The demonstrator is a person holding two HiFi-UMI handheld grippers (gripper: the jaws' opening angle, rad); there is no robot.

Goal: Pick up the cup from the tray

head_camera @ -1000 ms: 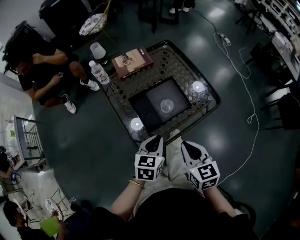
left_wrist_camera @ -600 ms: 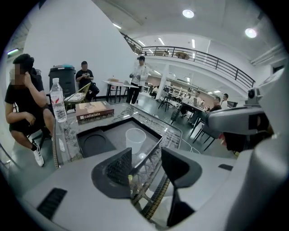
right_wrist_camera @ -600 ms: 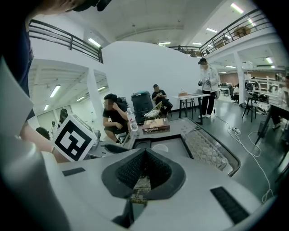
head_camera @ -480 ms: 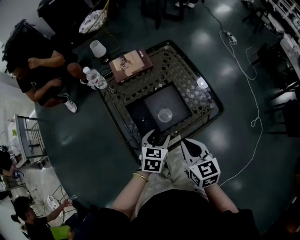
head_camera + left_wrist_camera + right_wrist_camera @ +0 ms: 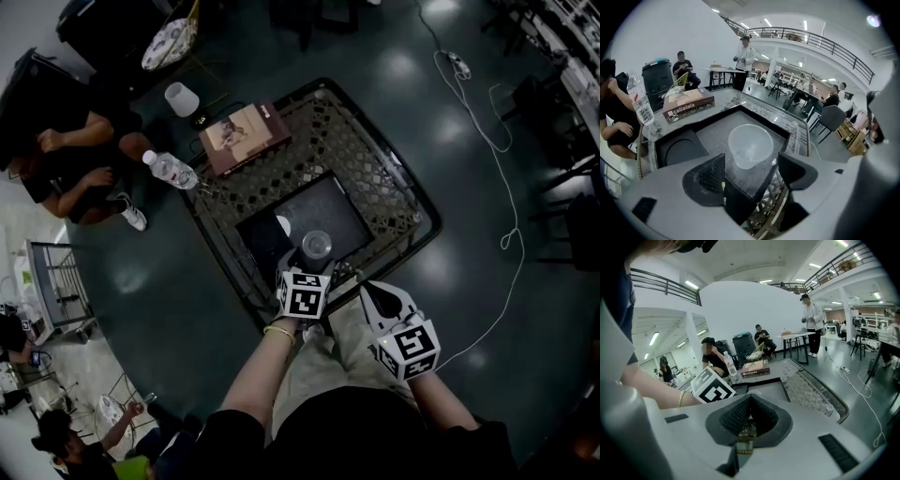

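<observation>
Pickup not yet made: cup (image 5: pixel 750 145) stands upright on the tray (image 5: pixel 764 112), just ahead of the left claw (image 5: pixel 752 168), whose jaws are opening with nothing between them; right claw (image 5: pixel 749 416) is closed, empty.

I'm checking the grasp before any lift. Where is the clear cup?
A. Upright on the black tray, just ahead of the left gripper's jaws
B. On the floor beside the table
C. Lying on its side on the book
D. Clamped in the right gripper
A: the clear cup stands upright on the black tray just ahead of the left gripper, whose jaws are opening and not touching it.
</observation>
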